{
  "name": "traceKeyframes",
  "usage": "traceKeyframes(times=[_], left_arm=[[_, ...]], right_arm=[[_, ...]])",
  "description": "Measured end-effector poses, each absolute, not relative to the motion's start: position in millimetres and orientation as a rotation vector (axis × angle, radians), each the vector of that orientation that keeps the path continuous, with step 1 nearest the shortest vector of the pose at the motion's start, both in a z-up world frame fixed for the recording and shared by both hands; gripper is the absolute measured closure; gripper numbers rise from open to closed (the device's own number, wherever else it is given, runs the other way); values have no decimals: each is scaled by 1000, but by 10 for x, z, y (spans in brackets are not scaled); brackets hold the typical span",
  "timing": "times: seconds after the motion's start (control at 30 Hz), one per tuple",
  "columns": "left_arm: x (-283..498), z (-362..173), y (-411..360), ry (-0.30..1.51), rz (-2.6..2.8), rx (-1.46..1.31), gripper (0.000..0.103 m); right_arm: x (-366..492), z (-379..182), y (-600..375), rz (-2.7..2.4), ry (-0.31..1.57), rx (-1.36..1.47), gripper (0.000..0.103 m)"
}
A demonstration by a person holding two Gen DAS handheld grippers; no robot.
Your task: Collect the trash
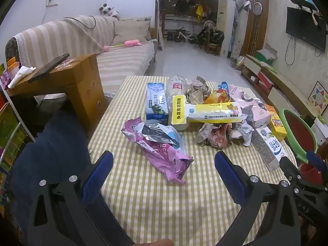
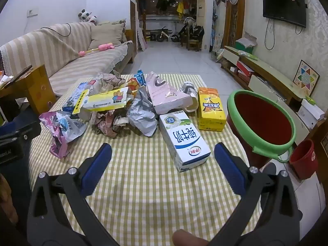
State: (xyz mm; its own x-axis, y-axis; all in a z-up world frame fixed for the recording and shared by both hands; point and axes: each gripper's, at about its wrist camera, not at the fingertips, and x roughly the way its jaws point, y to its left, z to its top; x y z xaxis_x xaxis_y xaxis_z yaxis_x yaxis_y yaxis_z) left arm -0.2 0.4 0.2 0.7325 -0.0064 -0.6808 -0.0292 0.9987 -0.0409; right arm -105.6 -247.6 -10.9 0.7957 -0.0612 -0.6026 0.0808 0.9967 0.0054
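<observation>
A pile of trash lies on the checked tablecloth (image 1: 155,194). A crumpled pink-purple wrapper (image 1: 157,143) lies nearest my left gripper (image 1: 164,164), which is open and empty just in front of it. A white milk carton (image 2: 183,141) lies between the tips of my open, empty right gripper (image 2: 163,155); it also shows in the left wrist view (image 1: 268,147). A red bin with a green rim (image 2: 262,121) stands off the table's right edge. Behind lie a yellow box (image 2: 211,108), a pink box (image 2: 168,96), a yellow medicine box (image 1: 213,112), a toothpaste box (image 1: 156,102) and crumpled paper (image 2: 110,121).
A small red bucket (image 2: 303,160) stands on the floor right of the bin. A wooden side table (image 1: 67,82) and a striped sofa (image 1: 114,61) are to the left. A low TV cabinet (image 2: 266,75) runs along the right wall.
</observation>
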Motion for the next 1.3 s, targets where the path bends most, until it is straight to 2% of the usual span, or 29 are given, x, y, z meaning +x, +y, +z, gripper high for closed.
traceKeyframes(times=[1.3], left_arm=[[7, -39, -9, 749, 11, -48, 8]], right_arm=[[-1038, -133, -2493, -77, 658, 32, 5]])
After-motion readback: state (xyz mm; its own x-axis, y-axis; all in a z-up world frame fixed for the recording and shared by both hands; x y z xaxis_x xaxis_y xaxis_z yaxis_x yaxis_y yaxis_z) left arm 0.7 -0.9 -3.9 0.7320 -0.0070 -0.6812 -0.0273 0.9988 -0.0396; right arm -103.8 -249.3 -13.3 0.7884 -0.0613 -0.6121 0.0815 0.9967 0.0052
